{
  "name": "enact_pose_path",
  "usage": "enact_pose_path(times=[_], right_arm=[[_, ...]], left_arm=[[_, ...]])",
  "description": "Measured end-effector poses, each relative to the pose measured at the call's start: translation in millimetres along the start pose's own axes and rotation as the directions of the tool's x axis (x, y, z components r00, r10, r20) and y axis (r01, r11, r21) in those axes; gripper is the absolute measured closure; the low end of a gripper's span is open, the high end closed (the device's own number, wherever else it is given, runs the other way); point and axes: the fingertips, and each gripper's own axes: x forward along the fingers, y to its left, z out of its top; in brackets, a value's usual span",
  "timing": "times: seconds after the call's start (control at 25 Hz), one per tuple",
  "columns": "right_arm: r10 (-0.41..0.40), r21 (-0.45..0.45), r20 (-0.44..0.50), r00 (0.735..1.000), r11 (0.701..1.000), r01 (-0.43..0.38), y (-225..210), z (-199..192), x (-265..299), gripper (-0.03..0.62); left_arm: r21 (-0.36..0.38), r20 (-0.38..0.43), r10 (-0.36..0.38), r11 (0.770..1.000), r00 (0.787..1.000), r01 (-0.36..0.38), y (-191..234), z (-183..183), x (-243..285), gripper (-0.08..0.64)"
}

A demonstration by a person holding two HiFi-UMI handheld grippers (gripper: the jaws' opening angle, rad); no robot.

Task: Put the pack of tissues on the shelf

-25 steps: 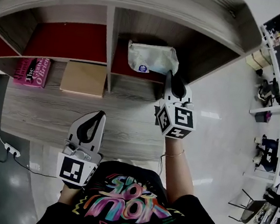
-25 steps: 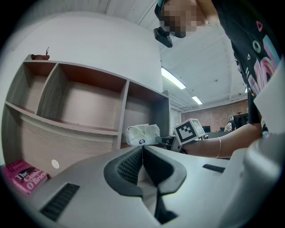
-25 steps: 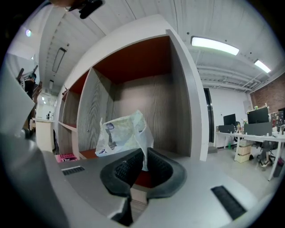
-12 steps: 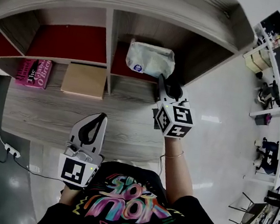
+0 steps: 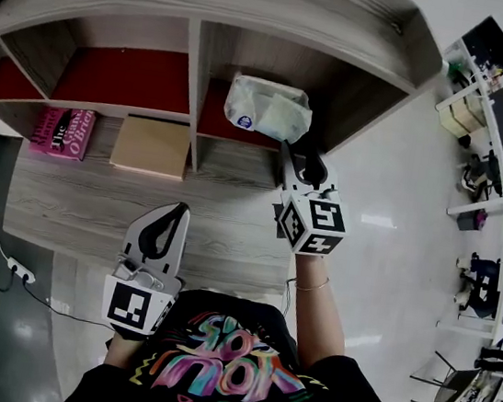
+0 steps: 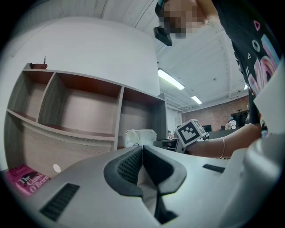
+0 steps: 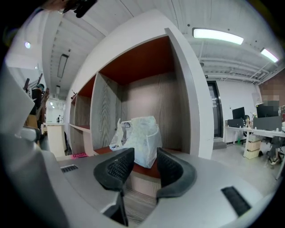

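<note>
Reporting current state: pack [image 7: 140,138] is sitting on the red floor [image 5: 213,118] of the shelf [image 5: 288,10], in the compartment just right of the divider [image 5: 194,81]. It's roughly mid-width and clear of both side walls, blue round label on its left end. Right gripper [image 7: 144,156] has just been opening its jaws; they now stand wide apart and hold nothing. Its own view shows the pack through the gap, a little beyond the tips, with neither pad pressing on it. Head view puts those tips at the compartment's front edge, just in front of the pack's near right corner; can't tell whether anything grazes the wrapper there. Gripper points into the compartment, tilted slightly down. Left gripper [image 6: 141,151] has its jaws together with nothing between them. It's held low and back near the person's body, over the front of the wood ledge [image 5: 95,192], aimed at the shelf and well apart from the pack. Book [image 5: 63,131], pink cover, and a flat tan box [image 5: 152,143] lie side by side on the ledge below the left compartment, book to the left. Both are left of the divider and well apart from the pack and from either gripper.
</note>
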Motion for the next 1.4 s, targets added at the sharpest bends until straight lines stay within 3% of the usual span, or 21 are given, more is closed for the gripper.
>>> enact_pose_path(times=[0.52,0.92,1.4], right_arm=[[0.053,0.018,0.090,0.995,0.998,-0.054,3.9,28.1,-27.5,0.425],[0.177,-0.009,0.150,0.973,0.984,-0.178,26.4,57.1,-71.5,0.433],[0.335,-0.128,0.167,0.927,0.940,-0.317,57.6,57.9,-124.0,0.493]], left_arm=[[0.031,0.009,0.014,0.999,1.000,-0.015,3.6,11.6,-4.1,0.534],[0.020,0.025,-0.016,1.000,1.000,0.015,-0.4,18.6,3.0,0.534],[0.021,0.020,-0.035,0.999,0.999,0.034,-4.6,19.0,12.1,0.534]])
